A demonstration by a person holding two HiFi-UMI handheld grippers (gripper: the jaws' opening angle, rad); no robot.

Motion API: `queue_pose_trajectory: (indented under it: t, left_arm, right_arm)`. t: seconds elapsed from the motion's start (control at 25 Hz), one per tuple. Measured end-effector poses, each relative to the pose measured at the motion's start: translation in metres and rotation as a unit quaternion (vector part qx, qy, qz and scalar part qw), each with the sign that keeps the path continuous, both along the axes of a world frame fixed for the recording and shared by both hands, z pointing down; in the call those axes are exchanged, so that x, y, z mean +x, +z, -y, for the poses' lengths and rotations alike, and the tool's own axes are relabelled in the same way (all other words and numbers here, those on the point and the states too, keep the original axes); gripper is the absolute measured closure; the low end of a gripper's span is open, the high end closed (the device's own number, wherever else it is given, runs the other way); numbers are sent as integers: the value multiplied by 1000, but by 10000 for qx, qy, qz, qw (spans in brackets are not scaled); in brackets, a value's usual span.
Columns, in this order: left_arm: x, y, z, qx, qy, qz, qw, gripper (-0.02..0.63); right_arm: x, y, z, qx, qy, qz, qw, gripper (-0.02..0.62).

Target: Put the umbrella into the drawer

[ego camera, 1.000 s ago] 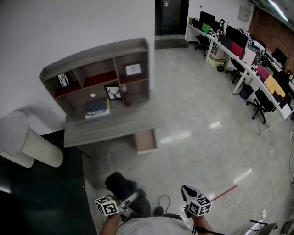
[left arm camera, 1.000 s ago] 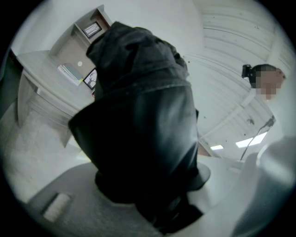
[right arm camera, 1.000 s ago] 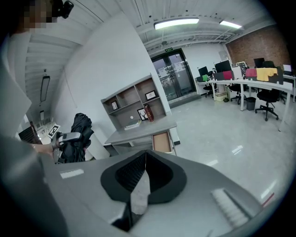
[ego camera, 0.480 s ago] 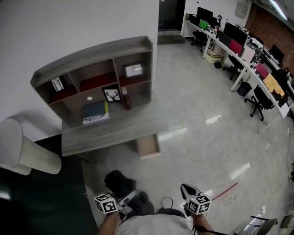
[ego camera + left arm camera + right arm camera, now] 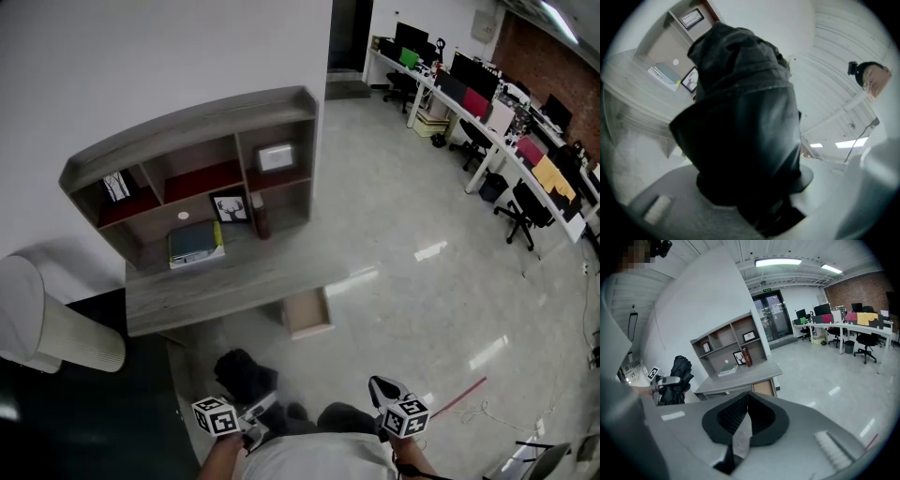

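A folded black umbrella is upright in my left gripper, low in the head view. It fills the left gripper view as a dark bundle clamped between the jaws. A grey desk with a shelf unit stands ahead. Its light wood drawer is pulled open under the right end. My right gripper hangs to the right with nothing in it. In the right gripper view its pads meet, and the umbrella, the desk and the drawer show beyond.
On the shelf unit are books, picture frames and a dark bottle. A white rounded seat and a dark mat lie left. A red stick and cables are on the floor at right, with office desks and chairs far right.
The desk and its open drawer have come nearer and lower in the head view as the person walks toward them. Both grippers keep their places and their grips.
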State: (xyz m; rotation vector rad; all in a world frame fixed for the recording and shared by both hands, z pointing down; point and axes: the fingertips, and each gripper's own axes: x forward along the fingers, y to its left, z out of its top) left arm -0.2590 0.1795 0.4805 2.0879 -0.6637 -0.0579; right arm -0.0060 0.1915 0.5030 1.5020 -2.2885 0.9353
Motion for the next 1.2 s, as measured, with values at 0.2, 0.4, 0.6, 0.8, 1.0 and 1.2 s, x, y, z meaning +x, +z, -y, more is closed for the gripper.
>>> queue_pose_trajectory:
  t: [0.2,0.4,0.6,0.8,1.0,1.2]
  left_arm:
    - [0,1,0,-19,19,-14,10000,377]
    - [7,5,-1,-90,112,29,9999,377]
    - [15,11,0,-189,128,105,9997,377]
    - [26,24,15,-272,114,285,9992,377]
    - [50,38,37,-413,36,331,9986,377]
    - [79,52,61,-535,-51,391,9978,377]
  right_arm:
    - [-3,-3,1,36,-8,-33,10000,589]
    - [7,-5,6,51,25,-101,9999,589]
    - [25,-3,12,-12,38,-164,9999,589]
    - [35,1,38,-53,-91,-158,9998,589]
    - [44,12,71,-148,-377,-154,9991,589]
    - [59,21,101,-218,-676,-158,9974,589]
